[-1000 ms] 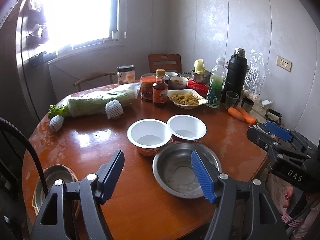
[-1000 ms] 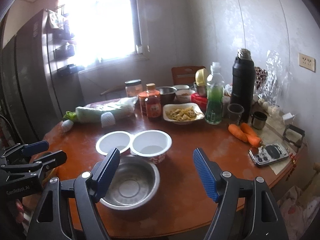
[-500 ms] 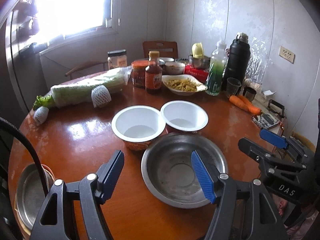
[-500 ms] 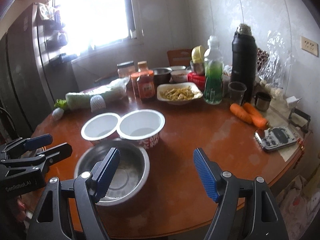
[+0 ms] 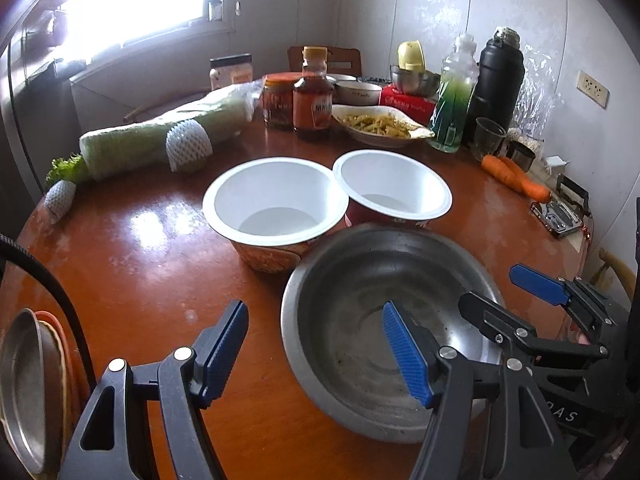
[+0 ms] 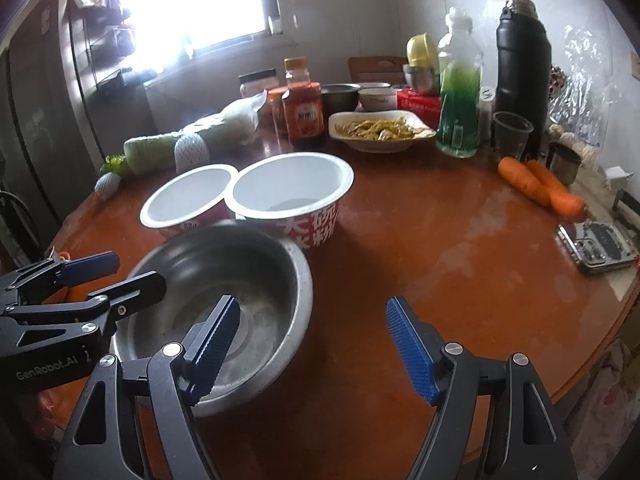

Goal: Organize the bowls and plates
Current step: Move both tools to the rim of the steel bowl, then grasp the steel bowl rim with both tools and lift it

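In the left wrist view, the left gripper (image 5: 314, 354) is hovering low over the near edge of the bench (image 5: 132, 264) with its fingers spread wide and holding nothing. The steel bowl (image 5: 360, 320) is sitting on the bench directly ahead and slightly right: the right-hand blue pad is hanging over the bowl's hollow, while the other pad is lying outside the rim, so the near-left wall of the bowl is falling between the two. Just beyond it, two white paper bowls (image 5: 276, 200) are standing side by side, close against the steel bowl's far rim. The right gripper (image 5: 536, 292) is reaching in from the right, near the bowl's right rim.

In the right wrist view, the right gripper (image 6: 312, 350) is also standing wide and empty. The steel bowl (image 6: 256, 280) is lying ahead and to the left, its near-right rim sitting between the pads, the left pad over the inside. The left gripper (image 6: 100, 276) is coming at the bowl's opposite side.

Both seem about equally near; a round bowl has no long axis, so the coming pinch is probably turning on which rim section each is straddling.
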Demonstrator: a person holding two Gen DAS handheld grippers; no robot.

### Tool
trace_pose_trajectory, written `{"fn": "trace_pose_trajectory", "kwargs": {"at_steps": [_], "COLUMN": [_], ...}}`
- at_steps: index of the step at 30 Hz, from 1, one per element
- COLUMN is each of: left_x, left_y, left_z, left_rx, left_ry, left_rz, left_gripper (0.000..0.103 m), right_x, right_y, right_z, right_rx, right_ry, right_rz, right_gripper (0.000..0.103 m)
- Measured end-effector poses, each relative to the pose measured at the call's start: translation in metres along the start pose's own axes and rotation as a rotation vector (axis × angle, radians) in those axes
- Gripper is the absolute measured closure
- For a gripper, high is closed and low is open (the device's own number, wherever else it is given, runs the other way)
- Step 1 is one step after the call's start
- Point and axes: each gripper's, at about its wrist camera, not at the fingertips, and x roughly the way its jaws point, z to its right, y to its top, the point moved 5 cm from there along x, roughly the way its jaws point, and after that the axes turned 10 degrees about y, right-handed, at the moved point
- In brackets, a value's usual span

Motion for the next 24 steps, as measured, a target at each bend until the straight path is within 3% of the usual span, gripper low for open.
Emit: {"fn": "trace_pose_trajectory", "kwargs": {"at_steps": [5, 8, 10, 12, 15, 24], "left_x": [0.009, 0.011, 0.013, 0.013, 0.014, 0.003], "left_y": [-0.003, -0.004, -0.005, -0.006, -0.007, -0.007], "left_z": [0.002, 0.003, 0.005, 0.006, 0.007, -0.003], "left_rx": [0.006, 0.008, 0.013, 0.012, 0.019, 0.0], "left_ry": [-0.006, -0.019, -0.025, -0.041, -0.038, -0.048], "left_rz": [-0.014, -0.019, -0.023, -0.031, -0.033, -0.017], "left_gripper": [0.034, 0.035, 0.041, 0.055, 0.058, 0.061], "right_x": [0.007, 0.01, 0.012, 0.013, 0.016, 0.011], "right_y": [-0.002, -0.002, -0.002, -0.003, -0.005, -0.005], "right_z": [0.0, -0.002, -0.004, -0.007, -0.013, -0.022], "right_rx": [-0.009, -0.015, -0.021, -0.033, -0.047, -0.055], "right_ry": [0.011, 0.024, 0.031, 0.04, 0.058, 0.053], "right_rz": [-0.002, -0.002, -0.005, -0.01, -0.023, -0.032], "right_gripper": [0.027, 0.04, 0.05, 0.061, 0.072, 0.072]}}
